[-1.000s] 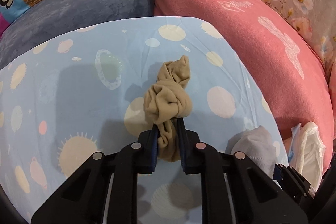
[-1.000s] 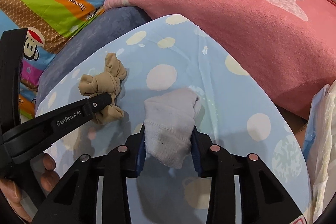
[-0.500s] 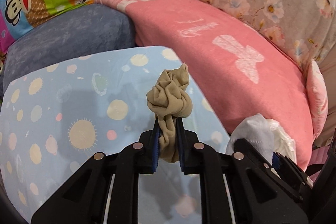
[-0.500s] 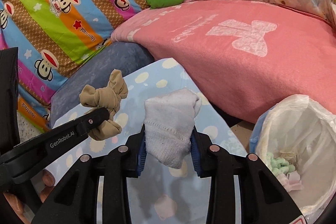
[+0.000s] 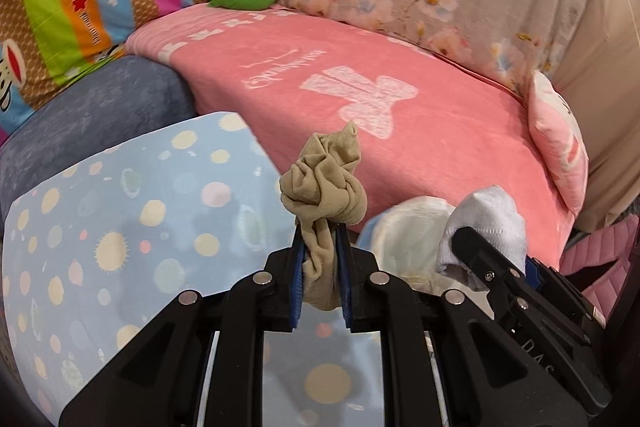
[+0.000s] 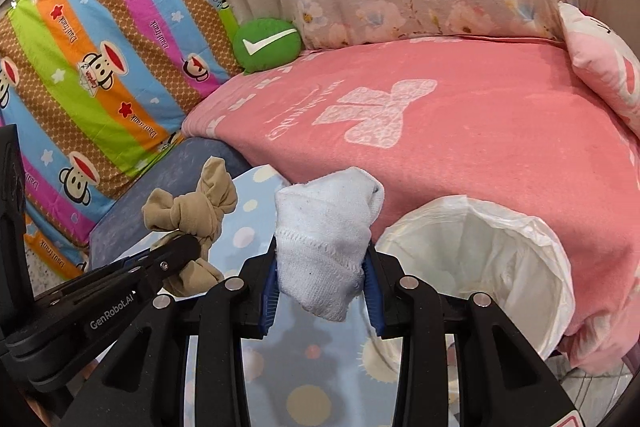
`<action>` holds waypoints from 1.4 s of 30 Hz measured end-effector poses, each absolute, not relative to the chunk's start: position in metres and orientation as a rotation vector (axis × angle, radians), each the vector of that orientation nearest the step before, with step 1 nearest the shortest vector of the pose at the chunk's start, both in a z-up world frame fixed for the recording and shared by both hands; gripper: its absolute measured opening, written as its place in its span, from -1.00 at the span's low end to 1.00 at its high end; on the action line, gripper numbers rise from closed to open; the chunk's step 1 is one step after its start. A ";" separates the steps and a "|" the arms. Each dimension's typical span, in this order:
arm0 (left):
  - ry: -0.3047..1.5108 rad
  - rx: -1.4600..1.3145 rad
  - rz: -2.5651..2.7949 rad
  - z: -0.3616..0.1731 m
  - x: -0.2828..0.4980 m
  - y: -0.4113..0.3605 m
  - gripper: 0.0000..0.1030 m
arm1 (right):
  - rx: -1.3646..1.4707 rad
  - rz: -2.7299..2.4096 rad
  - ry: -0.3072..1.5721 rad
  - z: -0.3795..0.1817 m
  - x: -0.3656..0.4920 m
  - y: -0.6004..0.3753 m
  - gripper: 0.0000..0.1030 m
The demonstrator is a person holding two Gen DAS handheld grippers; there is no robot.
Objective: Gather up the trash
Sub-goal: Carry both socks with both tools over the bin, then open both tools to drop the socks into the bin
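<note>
Carry phase of trash collection, both pieces lifted clear of the blue dotted sheet (image 5: 132, 227). Left hand-held gripper (image 5: 320, 259) clamped nearly closed on the tail of a knotted tan stocking (image 5: 324, 183), knot standing above the pads; right hand-held gripper (image 6: 320, 267) set partly open around a bundled white sock (image 6: 324, 235), pads pressing its sides. White-lined trash bin (image 6: 532, 259) just right of and below the right hand-held gripper, mouth open, rim close against the edge of the pink blanket (image 6: 460, 155). Next move, by judgement: short travel rightward until each bundle hangs over the bin mouth, then release, probably sock first as the nearer piece. Open room: free air above the sheet and over the bin; no obstacle between sock and rim. Edges to mind: the blanket's overhang along the far rim, the loose liner lip liable to fold inward, and the two hand-held grippers side by side, near enough to clash on a shared approach. Stocking likely to cling to the pads on release; bin contents not visible.
</note>
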State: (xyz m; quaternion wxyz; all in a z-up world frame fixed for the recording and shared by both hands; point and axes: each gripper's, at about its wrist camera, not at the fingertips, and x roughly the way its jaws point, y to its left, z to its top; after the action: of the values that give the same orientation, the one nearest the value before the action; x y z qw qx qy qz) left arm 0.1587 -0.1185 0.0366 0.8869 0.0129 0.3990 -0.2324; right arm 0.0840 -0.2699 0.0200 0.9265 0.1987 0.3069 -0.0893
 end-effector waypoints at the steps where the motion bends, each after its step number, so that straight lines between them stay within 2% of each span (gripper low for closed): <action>1: 0.827 0.035 -0.494 0.038 0.154 -0.125 -0.72 | 0.412 -0.195 0.624 0.021 0.078 -0.277 -0.34; 16: 0.830 0.128 -0.650 0.036 0.104 -0.212 -0.69 | 0.473 -0.334 0.596 0.016 0.015 -0.351 -0.34; 17: 0.828 0.125 -0.658 0.036 0.102 -0.215 -0.66 | 0.475 -0.339 0.596 0.016 0.013 -0.354 -0.34; 20: 0.816 0.128 -0.658 0.036 0.099 -0.221 -0.27 | 0.476 -0.354 0.599 0.014 0.008 -0.361 -0.34; 23: 0.805 0.127 -0.640 0.037 0.101 -0.222 -0.11 | 0.475 -0.360 0.604 0.012 0.006 -0.363 -0.34; 34: 0.819 0.093 -0.551 0.026 0.115 -0.195 0.06 | 0.453 -0.336 0.646 -0.001 0.025 -0.354 -0.25; 36: 0.821 0.087 -0.537 0.024 0.118 -0.189 0.09 | 0.443 -0.333 0.648 -0.002 0.030 -0.350 -0.14; 42: 0.825 0.069 -0.492 0.020 0.125 -0.171 0.16 | 0.403 -0.312 0.653 -0.001 0.041 -0.339 -0.02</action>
State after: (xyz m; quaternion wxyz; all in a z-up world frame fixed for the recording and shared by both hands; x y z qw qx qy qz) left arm 0.1249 -0.1711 0.0204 0.8862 0.0332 0.3969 -0.2367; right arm 0.0407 -0.3386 -0.0007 0.9155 0.1956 0.3174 -0.1515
